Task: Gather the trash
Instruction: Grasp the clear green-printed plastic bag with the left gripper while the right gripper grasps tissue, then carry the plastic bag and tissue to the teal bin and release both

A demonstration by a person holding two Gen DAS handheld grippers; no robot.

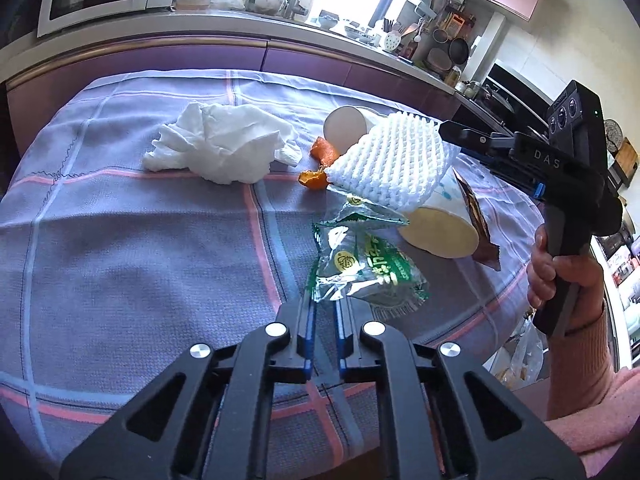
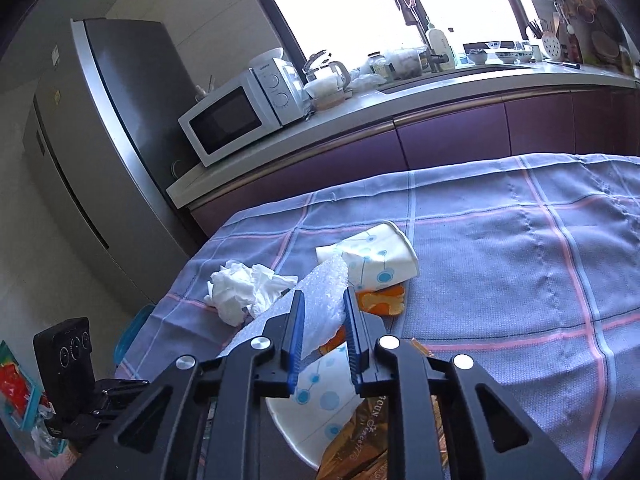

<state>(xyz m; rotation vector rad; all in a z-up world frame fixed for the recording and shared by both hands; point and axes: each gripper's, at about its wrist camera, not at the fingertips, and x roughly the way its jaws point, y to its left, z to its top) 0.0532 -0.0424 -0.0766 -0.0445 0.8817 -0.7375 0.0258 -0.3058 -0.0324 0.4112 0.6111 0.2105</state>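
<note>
My left gripper [image 1: 325,304] is shut on the near corner of a clear green-printed wrapper [image 1: 360,268], which lies on the checked tablecloth [image 1: 120,240]. Held by a hand, my right gripper [image 1: 448,132] is shut on a white foam fruit net [image 1: 392,160] and keeps it above the other rubbish. The right wrist view shows the net [image 2: 324,300] squeezed between the right gripper's [image 2: 324,294] blue pads. Loose on the cloth lie a crumpled tissue [image 1: 224,148], orange peel [image 1: 324,148], two tipped paper cups [image 1: 348,128] [image 1: 440,232] and a brown wrapper [image 1: 480,224].
A purple kitchen counter [image 2: 440,136] with a microwave [image 2: 240,116] runs behind the table, and a steel fridge [image 2: 100,140] stands at its end. A plastic bag [image 1: 524,352] hangs below the table's right edge. A pink sleeve [image 1: 580,380] reaches in from the right.
</note>
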